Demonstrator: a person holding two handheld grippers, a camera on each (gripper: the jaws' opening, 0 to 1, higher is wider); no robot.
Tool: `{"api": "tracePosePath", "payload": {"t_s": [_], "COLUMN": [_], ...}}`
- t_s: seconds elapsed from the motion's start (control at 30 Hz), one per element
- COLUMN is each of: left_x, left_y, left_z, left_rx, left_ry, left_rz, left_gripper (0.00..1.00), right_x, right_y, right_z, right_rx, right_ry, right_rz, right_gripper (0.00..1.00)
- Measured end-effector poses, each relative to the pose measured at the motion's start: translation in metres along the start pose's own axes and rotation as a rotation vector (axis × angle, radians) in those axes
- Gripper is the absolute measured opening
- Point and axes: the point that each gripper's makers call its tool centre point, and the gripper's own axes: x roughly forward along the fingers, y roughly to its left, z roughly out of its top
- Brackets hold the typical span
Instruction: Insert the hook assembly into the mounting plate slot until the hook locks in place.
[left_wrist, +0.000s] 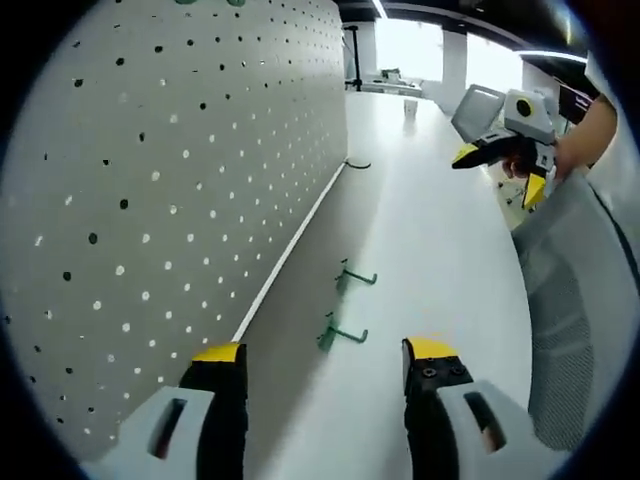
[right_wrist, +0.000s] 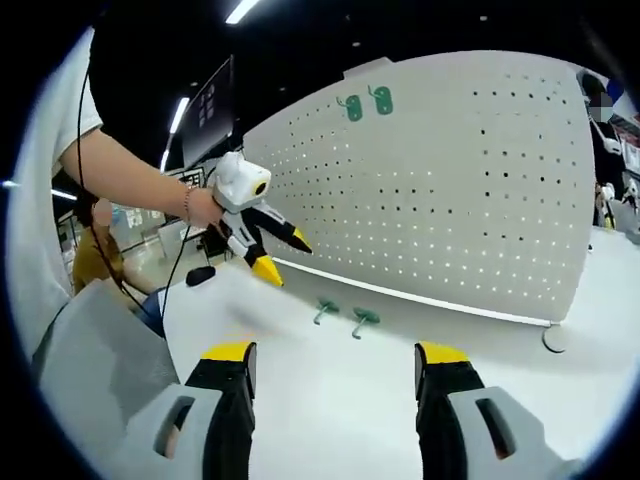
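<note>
Two green hook assemblies (left_wrist: 352, 278) (left_wrist: 338, 335) lie on the white table beside the foot of the grey pegboard mounting plate (left_wrist: 170, 200). In the right gripper view the same hooks (right_wrist: 325, 308) (right_wrist: 364, 318) rest in front of the pegboard (right_wrist: 450, 190). My left gripper (left_wrist: 326, 352) is open and empty, just short of the nearer hook. The right gripper (right_wrist: 334, 352) is also open and empty, back from the hooks. A hand holds each gripper above the table: the left gripper (right_wrist: 285, 260) and the right gripper (left_wrist: 497, 177) are each seen from the other's view.
Two green pieces (right_wrist: 365, 103) hang high on the pegboard. A black hook (left_wrist: 357, 163) lies farther along the board's foot. A grey chair (left_wrist: 575, 300) stands at the table's edge. A small black object (right_wrist: 200, 275) sits on the table's far corner, with a person behind it.
</note>
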Motion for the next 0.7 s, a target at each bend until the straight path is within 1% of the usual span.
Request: {"api": "tracePosePath", "payload": {"t_s": [0.2,0.43,0.6,0.7], "left_x": [0.01,0.02,0.025,0.029], "left_y": [-0.001,-0.004,-0.002,0.0], "left_z": [-0.005,-0.008,-0.012,-0.016], "left_rx": [0.055,0.08,0.112,0.144], "left_ry": [0.054,0.095,0.128,0.159], "left_rz": [-0.026,-0.06,-0.069,-0.075], "left_gripper": [0.64,0.64,0.63,0.63], "right_x": [-0.001,0.0,0.0,-0.001], "right_y": [0.002,0.005,0.006,0.007], "right_z": [-0.002,-0.004,-0.004,-0.005], "right_rx": [-0.016,-0.025,-0.028,-0.029], "right_ry": [0.013,0.027,0.033,0.037], "right_rz": [0.004,0.011,0.015,0.015], "right_gripper": [0.62,0.62,0.62,0.62]}}
